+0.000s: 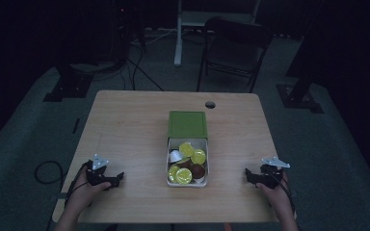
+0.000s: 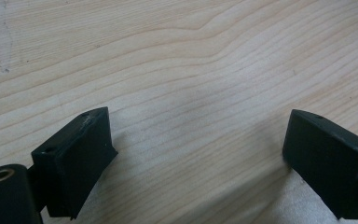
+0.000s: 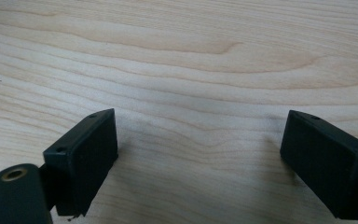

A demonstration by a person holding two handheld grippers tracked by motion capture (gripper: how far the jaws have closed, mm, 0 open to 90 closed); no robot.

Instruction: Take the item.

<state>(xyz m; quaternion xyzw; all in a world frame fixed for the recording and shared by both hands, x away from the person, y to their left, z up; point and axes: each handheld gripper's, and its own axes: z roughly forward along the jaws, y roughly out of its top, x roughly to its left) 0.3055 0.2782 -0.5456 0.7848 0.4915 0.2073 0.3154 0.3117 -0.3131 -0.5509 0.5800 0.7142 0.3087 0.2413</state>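
A white tray [image 1: 205, 159] at the table's middle holds several capsules, mostly yellow-lidded [image 1: 187, 149], with one white [image 1: 176, 156] and one dark brown [image 1: 197, 170]. A green lid [image 1: 187, 124] lies flat just behind the tray. My left gripper [image 1: 119, 178] rests on the table near the front left, held by a hand, jaws pointing toward the tray. My right gripper [image 1: 247, 174] rests at the front right, pointing left toward the tray. In each gripper view the jaws stand wide apart over bare wood, left gripper [image 2: 198, 140] and right gripper [image 3: 198, 140] both open with nothing between them.
The light wooden table [image 1: 125, 125] has a cable hole [image 1: 210, 104] near its far edge. A dark folding chair [image 1: 233, 50] and a white stand leg [image 1: 178, 33] are on the floor behind. Cables [image 1: 48, 171] trail off the table's left side.
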